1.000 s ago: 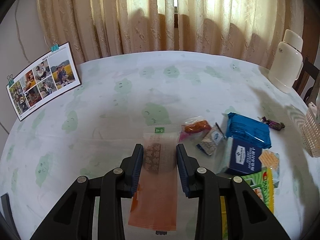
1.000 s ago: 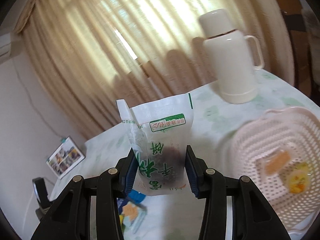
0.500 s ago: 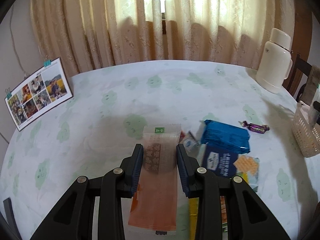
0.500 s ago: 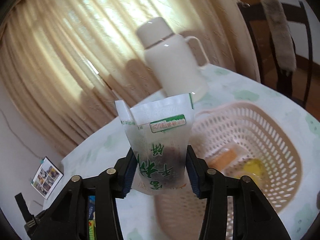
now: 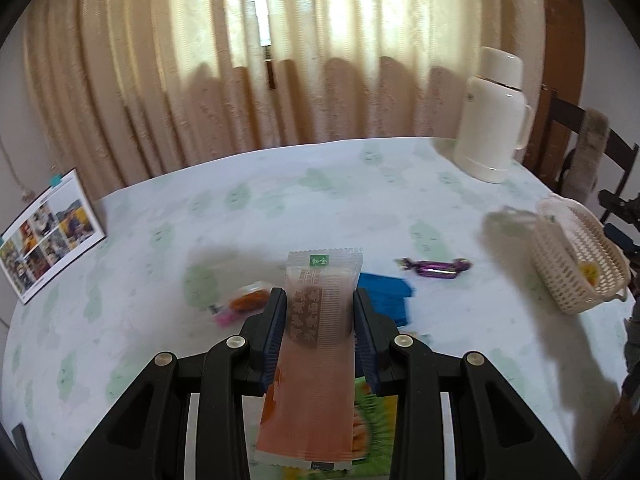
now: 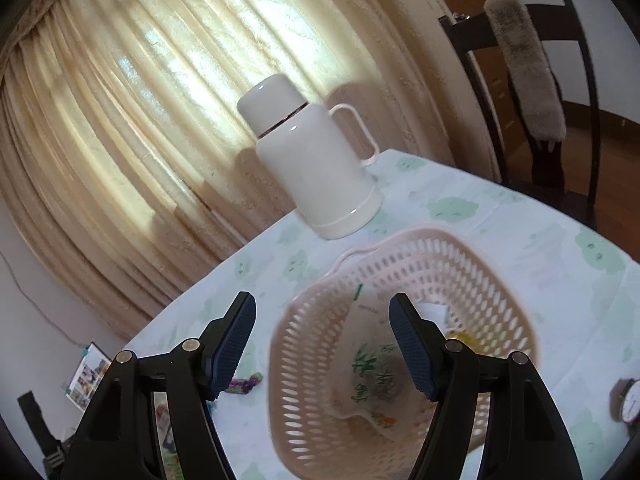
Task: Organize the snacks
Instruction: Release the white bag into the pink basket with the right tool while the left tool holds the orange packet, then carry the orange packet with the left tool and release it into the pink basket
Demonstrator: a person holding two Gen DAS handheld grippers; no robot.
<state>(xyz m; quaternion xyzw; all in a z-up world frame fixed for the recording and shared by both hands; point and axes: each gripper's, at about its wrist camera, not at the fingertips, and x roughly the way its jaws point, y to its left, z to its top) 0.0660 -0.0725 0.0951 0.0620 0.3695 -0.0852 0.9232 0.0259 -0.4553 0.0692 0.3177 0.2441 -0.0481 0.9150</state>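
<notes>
My left gripper is shut on a long orange snack packet, held above the table. Below it lie a blue packet, a green and yellow packet, an orange and pink wrapped snack and a purple candy. The pink woven basket stands at the right. In the right wrist view my right gripper hovers over the basket, its jaws opening. The white pouch with green print lies blurred inside the basket, free of the pads, beside a yellow snack.
A white thermos jug stands at the far edge of the table by the curtains. A photo card leans at the left. A dark wooden chair stands behind the table on the right.
The right gripper swung over the basket, opened, and the white pouch dropped out of it into the basket. The left gripper rose and moved right with the orange packet still held.
</notes>
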